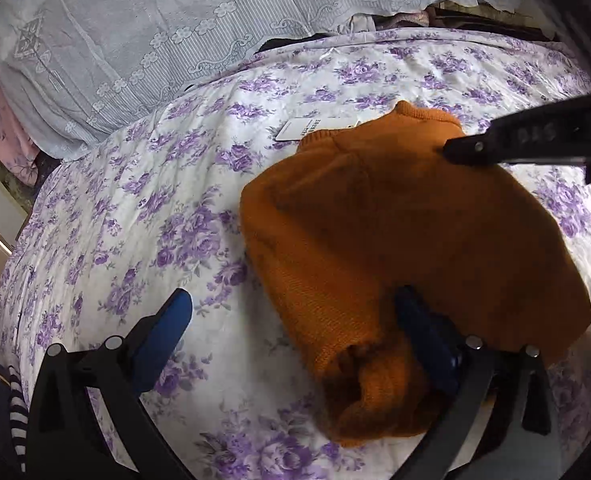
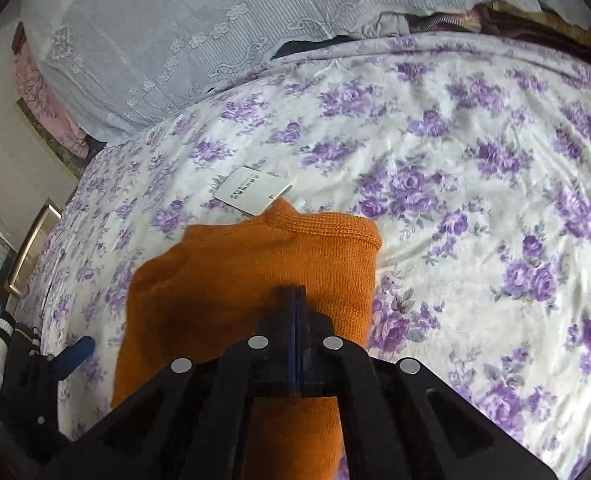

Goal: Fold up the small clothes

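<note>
An orange knit sweater (image 1: 395, 240) lies partly folded on a bed with a white and purple floral sheet (image 1: 155, 200). A white paper tag (image 1: 295, 130) sticks out at its collar. My left gripper (image 1: 291, 320) is open, its right blue finger (image 1: 423, 332) against the sweater's lower edge, its left finger on the bare sheet. My right gripper (image 2: 296, 300) is shut, its tips pressed on top of the sweater (image 2: 255, 272) below the collar; it also shows in the left wrist view (image 1: 467, 152). The tag (image 2: 251, 192) lies just beyond.
A grey lace cover (image 1: 175, 40) drapes over a pile at the head of the bed. Dark striped clothing (image 1: 7, 400) lies at the left edge. A framed panel (image 2: 35, 248) and wall stand left of the bed. Floral sheet (image 2: 475, 200) spreads right of the sweater.
</note>
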`<state>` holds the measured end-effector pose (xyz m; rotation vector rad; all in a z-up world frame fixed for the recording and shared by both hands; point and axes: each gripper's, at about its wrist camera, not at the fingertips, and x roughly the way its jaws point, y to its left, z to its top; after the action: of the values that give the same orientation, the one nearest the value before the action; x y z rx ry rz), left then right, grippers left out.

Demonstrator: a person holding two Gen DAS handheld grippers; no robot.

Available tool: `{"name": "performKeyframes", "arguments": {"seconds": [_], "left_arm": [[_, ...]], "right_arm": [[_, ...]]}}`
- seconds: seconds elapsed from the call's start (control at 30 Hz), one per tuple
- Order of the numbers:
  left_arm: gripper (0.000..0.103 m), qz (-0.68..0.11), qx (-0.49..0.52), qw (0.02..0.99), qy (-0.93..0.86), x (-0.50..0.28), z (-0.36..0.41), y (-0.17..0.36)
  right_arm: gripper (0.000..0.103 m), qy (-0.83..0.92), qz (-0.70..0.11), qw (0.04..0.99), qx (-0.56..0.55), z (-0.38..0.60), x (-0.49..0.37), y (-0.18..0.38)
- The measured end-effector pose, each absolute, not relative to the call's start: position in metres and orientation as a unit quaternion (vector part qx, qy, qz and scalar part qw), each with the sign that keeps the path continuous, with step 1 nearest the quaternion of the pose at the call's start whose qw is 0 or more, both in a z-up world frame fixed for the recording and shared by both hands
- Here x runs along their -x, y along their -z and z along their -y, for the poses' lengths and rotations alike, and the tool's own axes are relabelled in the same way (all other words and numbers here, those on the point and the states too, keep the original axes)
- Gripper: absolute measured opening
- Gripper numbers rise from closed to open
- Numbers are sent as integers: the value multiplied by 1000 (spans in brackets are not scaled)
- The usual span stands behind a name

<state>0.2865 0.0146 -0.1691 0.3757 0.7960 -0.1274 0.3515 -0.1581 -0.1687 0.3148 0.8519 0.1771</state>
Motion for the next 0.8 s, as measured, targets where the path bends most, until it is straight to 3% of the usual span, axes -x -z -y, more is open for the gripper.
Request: {"name": "performKeyframes", "arguments": {"seconds": [0.8], "left_arm": [[99,-350,-139,925,53,-253,-25,145]], "right_arm": [[5,-123,-312,932,-137,142,-225,134]]}}
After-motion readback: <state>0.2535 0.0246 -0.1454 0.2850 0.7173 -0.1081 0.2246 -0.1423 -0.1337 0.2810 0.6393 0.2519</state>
